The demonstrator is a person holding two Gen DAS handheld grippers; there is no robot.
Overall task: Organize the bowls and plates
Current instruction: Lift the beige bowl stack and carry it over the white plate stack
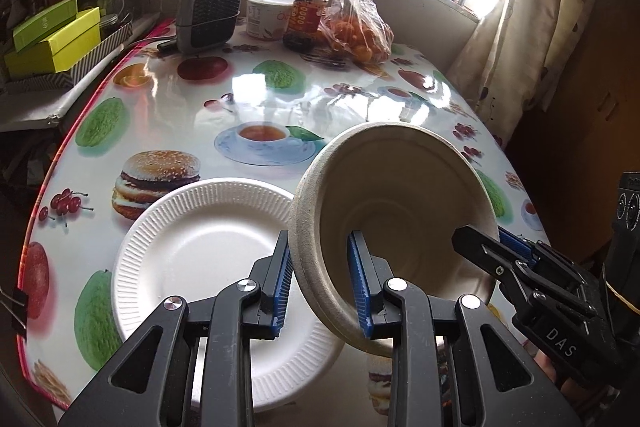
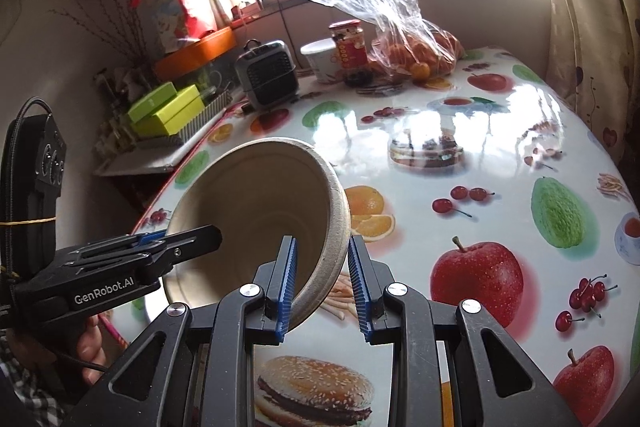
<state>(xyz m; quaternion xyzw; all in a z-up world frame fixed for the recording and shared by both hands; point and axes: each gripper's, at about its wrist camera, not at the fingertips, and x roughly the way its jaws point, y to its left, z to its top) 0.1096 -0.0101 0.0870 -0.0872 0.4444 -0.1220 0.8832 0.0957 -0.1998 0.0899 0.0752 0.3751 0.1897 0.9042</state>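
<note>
Both grippers are pinching the same beige bowl [image 1: 400,211] by its rim: the left gripper [image 1: 324,291] clamps the left side, the right gripper [image 2: 322,287] the right side. The bowl's tilted up off the table [image 1: 240,95], empty, with the white plate [image 1: 208,267] just left of it, also empty.

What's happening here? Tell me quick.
A person holds a claw in each hand, and both grip one tan bowl, tilted in the air over the table. The left claw pinches one side of the rim; the right claw straddles the opposite side, though its outer pad seems slightly off the wall. A white ribbed plate lies on the table just beside and partly under the bowl.
</note>
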